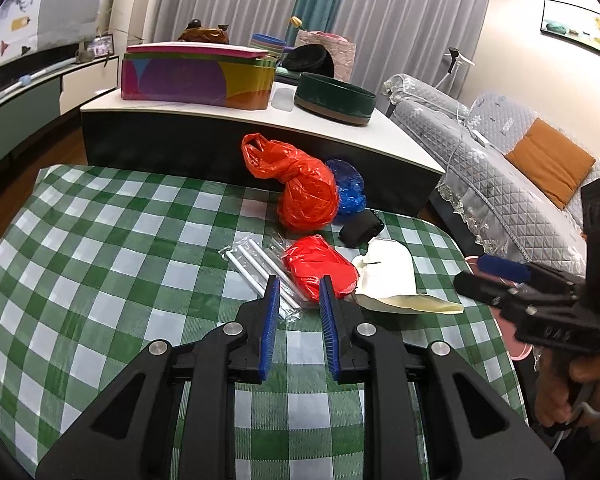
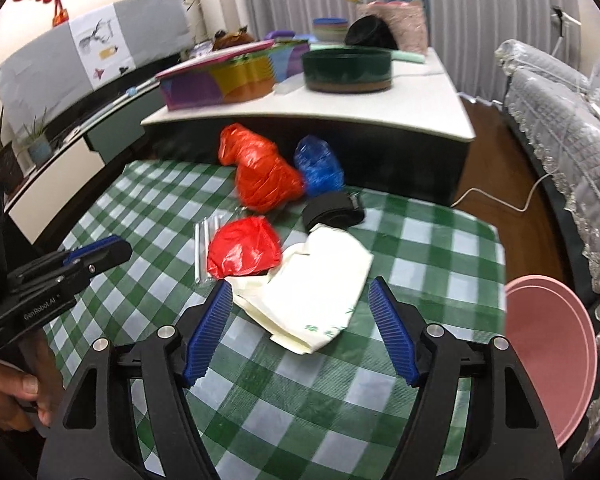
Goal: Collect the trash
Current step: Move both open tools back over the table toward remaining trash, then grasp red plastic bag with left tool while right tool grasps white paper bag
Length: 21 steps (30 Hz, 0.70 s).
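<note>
Checked tablecloth [image 1: 100, 240] | left gripper [image 1: 299, 292] narrow, empty | right gripper [image 2: 300, 296] wide | pink bin [image 2: 548, 352] right-view only

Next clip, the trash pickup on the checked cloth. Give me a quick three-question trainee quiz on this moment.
1. True or false: the left gripper is clamped on the red bag.
2. Which item lies nearest ahead of the right gripper? A) blue bag B) white bag C) straws
3. What lies beside the red bag on the side away from the white bag?

Key
1. False: its jaws stand narrowly apart, with only cloth between the pads.
2. B
3. The wrapped straws.
</note>
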Each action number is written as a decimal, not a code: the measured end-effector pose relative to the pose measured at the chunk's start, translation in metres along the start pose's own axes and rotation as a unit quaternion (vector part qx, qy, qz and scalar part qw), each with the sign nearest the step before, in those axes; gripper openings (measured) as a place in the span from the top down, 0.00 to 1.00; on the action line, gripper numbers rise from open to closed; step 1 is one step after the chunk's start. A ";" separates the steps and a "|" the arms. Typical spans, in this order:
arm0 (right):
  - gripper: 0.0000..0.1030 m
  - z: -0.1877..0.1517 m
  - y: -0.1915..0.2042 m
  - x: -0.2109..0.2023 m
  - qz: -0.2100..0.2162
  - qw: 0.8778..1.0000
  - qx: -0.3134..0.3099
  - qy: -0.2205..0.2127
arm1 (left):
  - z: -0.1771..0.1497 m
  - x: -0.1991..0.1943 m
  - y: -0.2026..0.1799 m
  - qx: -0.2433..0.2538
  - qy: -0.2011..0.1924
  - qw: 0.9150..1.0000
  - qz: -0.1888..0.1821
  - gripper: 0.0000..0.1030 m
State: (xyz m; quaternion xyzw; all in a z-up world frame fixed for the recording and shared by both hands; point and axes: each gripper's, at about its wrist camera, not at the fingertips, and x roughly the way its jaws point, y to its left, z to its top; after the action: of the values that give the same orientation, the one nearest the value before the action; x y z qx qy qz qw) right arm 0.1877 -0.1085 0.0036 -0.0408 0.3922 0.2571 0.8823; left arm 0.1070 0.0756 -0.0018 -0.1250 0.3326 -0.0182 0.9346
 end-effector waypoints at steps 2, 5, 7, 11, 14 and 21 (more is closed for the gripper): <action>0.32 0.000 0.004 0.009 0.004 1.000 -0.008 0.010 | 0.000 0.003 0.002 -0.003 0.002 1.000 0.000 0.80; 0.35 -0.001 0.008 0.019 0.007 1.000 -0.019 0.022 | 0.001 0.008 0.003 -0.007 0.005 1.000 0.001 0.80; 0.45 -0.002 0.010 0.025 0.009 0.999 -0.025 0.030 | 0.001 0.011 0.004 -0.010 0.007 1.000 0.001 0.80; 0.66 -0.010 0.008 0.035 0.018 0.998 -0.037 0.051 | 0.001 0.020 0.004 -0.013 0.012 1.000 0.000 0.80; 0.80 -0.016 0.005 0.037 0.022 0.997 -0.043 0.062 | 0.001 0.030 0.002 -0.017 0.019 1.000 0.000 0.80; 0.86 -0.022 -0.018 0.028 0.012 0.998 -0.029 0.061 | 0.000 0.055 -0.008 -0.025 0.033 0.999 -0.002 0.67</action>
State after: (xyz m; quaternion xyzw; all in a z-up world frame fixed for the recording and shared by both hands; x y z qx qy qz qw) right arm 0.1975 -0.1183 -0.0333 -0.0768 0.4383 0.2761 0.8519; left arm 0.1503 0.0611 -0.0344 -0.1486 0.3636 -0.0155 0.9195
